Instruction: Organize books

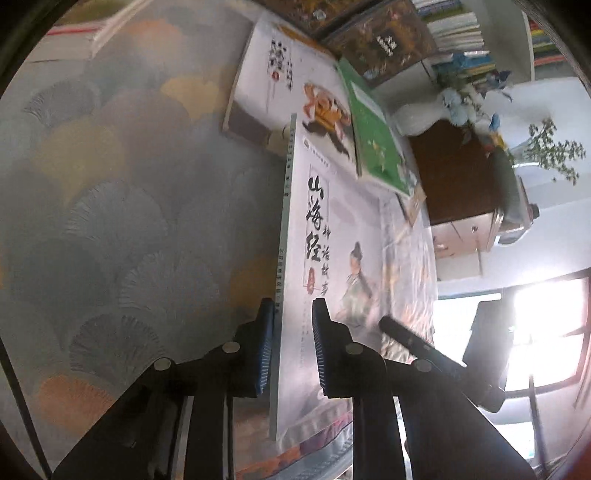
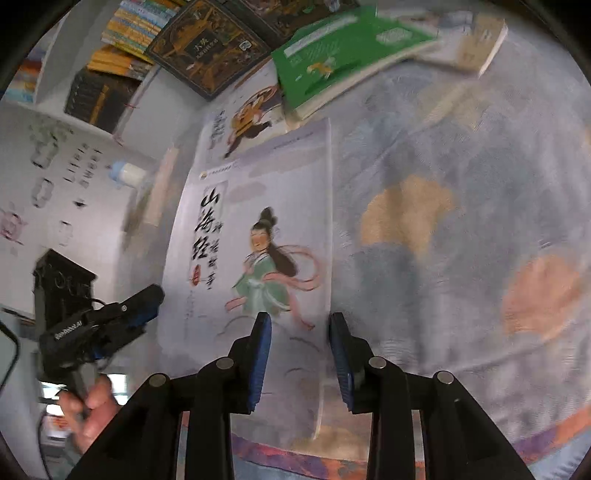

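A thin white book with black Chinese title and a girl in a green robe [image 1: 325,236] [image 2: 258,229] lies on the patterned cloth. My left gripper [image 1: 291,314] is open, its jaws straddling the book's spine edge without pressing. My right gripper [image 2: 299,325] is open, its jaws straddling the book's opposite long edge. The left gripper also shows in the right wrist view [image 2: 110,325], and the right gripper's tip shows in the left wrist view [image 1: 424,343]. Beyond lie another white illustrated book [image 1: 273,77] [image 2: 243,122] and a green book [image 1: 376,136] [image 2: 340,48].
The fan-patterned cloth [image 1: 129,203] [image 2: 461,229] covers the surface. Dark decorated books [image 1: 384,40] [image 2: 207,48] lean at the far end by shelves of books [image 2: 125,33]. A brown cabinet with a white vase [image 1: 417,118] and plants [image 1: 554,151] stands nearby.
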Tool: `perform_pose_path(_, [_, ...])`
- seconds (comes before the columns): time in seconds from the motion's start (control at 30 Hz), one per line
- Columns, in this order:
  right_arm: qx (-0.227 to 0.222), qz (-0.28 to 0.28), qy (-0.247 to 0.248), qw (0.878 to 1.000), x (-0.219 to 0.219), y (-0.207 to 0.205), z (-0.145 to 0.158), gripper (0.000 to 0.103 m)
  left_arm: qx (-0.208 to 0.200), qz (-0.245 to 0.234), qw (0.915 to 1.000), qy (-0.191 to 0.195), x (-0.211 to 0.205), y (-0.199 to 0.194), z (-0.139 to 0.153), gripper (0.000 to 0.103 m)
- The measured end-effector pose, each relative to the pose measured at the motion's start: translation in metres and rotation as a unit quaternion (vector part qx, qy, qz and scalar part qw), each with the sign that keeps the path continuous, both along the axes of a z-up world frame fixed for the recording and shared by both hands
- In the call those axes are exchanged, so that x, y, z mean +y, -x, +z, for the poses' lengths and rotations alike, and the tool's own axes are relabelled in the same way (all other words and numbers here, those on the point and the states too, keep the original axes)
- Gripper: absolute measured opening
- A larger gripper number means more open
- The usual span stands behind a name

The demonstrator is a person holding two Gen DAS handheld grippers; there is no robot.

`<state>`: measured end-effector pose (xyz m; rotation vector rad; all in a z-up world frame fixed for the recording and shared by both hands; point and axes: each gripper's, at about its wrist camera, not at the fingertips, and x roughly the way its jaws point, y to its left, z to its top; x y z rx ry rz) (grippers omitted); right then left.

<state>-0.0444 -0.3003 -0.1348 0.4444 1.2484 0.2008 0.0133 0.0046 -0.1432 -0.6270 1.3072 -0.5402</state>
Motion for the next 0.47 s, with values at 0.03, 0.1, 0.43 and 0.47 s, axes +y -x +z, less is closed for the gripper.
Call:
perform_pose_path(0.03, [-0.006,-0.002,0.033,0.999,0.000,0.001,0.003,0.031,0.004,-0.006,1.0000,-0.003,-0.004,-0.003,-0.002,0.016])
perform_pose_path(0.1, [-0.010,-0.001,0.048,0.999,0.002,0.002,0.001,0.032,0.016,-0.026,0.9995,-0.005,-0.009,-0.006,-0.009,0.016])
perform_pose_path(0.43, [-0.027,-0.021,-0.112,0.993,0.013,0.007,-0.005,0.037,0.022,-0.083,0.9962,0.016,-0.027,-0.012,-0.010,0.017])
perform_pose_path(0.47, [-0.023,-0.030,-0.163,0.986,0.013,0.012,-0.008,0.037,0.023,-0.084,0.9959,0.021,-0.025,-0.012,-0.010,0.016])
